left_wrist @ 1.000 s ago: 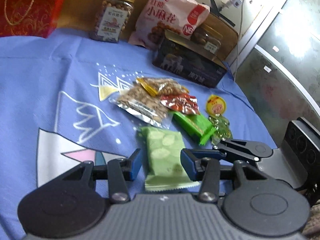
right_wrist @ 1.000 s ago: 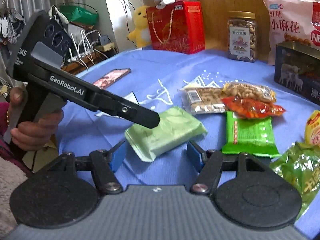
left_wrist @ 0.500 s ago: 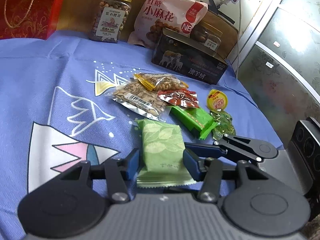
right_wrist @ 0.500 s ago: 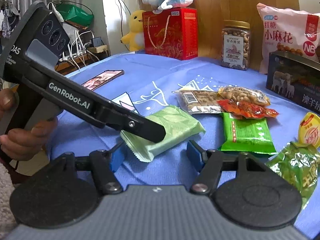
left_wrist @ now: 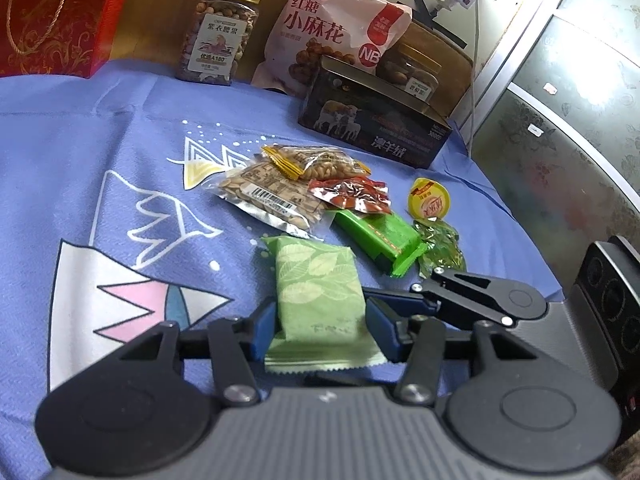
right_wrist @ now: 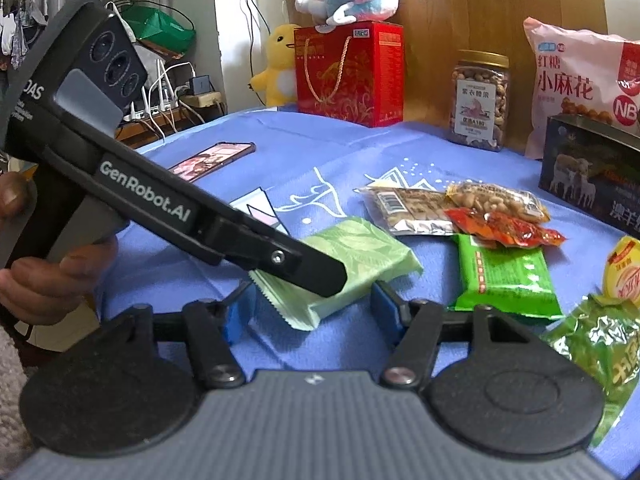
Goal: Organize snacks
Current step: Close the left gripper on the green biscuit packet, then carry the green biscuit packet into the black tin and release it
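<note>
A light green leaf-print packet (left_wrist: 318, 280) lies on the blue cloth (left_wrist: 120, 152). My left gripper (left_wrist: 322, 328) is shut on its near end, both blue pads touching its sides. In the right wrist view one of the left gripper's fingers (right_wrist: 312, 270) lies across the same packet (right_wrist: 360, 248). My right gripper (right_wrist: 310, 314) is closing, with the packet's serrated corner between its pads and a gap on each side. One of its fingers (left_wrist: 480, 300) reaches in from the right. A hand (right_wrist: 48, 284) grips the left handle.
Behind lie a seed pack (left_wrist: 268, 196), a peanut pack (left_wrist: 316, 164), a red pack (left_wrist: 352, 196), a bright green pack (left_wrist: 376, 236), a yellow cup (left_wrist: 429, 202) and a crinkled green pack (left_wrist: 440, 244). Further back: jar (left_wrist: 218, 40), pink bag (left_wrist: 332, 36), dark box (left_wrist: 376, 128), red gift bag (right_wrist: 348, 76), phone (right_wrist: 212, 160).
The left pads have spread a little but still flank the packet. The right pads have drawn closer together around the packet's corner. Neither hand has shifted much.
</note>
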`<state>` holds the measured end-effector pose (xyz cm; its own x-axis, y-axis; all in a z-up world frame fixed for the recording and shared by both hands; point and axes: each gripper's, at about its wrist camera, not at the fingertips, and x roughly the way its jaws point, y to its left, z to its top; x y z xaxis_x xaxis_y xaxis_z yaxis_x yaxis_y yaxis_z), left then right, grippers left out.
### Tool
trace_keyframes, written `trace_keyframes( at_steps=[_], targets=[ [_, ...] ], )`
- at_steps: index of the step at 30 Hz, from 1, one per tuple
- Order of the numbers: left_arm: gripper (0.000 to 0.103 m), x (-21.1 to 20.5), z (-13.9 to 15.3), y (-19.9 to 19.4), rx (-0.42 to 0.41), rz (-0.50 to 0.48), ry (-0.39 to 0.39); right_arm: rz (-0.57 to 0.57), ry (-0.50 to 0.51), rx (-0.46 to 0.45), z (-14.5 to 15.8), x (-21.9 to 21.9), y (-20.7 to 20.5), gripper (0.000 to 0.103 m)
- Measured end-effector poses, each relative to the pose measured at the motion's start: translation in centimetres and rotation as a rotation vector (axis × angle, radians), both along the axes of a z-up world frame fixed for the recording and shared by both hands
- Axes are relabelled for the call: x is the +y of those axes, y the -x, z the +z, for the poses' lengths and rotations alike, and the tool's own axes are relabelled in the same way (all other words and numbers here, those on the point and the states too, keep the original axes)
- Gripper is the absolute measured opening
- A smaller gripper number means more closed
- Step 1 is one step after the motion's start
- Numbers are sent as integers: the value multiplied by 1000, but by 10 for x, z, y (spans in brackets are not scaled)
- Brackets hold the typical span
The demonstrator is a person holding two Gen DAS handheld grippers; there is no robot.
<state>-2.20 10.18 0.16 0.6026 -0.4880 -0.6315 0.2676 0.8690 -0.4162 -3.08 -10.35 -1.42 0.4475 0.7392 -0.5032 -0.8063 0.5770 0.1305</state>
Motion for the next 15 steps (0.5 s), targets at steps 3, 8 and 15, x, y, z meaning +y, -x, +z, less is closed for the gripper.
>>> trace_keyframes(
  at_steps=[3,8,15],
  targets=[
    [48,-1,0,0,-3,-4,-5,1,1,-2,0,0,0,56],
    [48,-4,4,4,-25,-12,-15,-13,-4,-9,0,-2,1,46],
    [48,-4,16,15,-87,-24,-18,-31,-42,-57,5,-8,5,38]
  ],
)
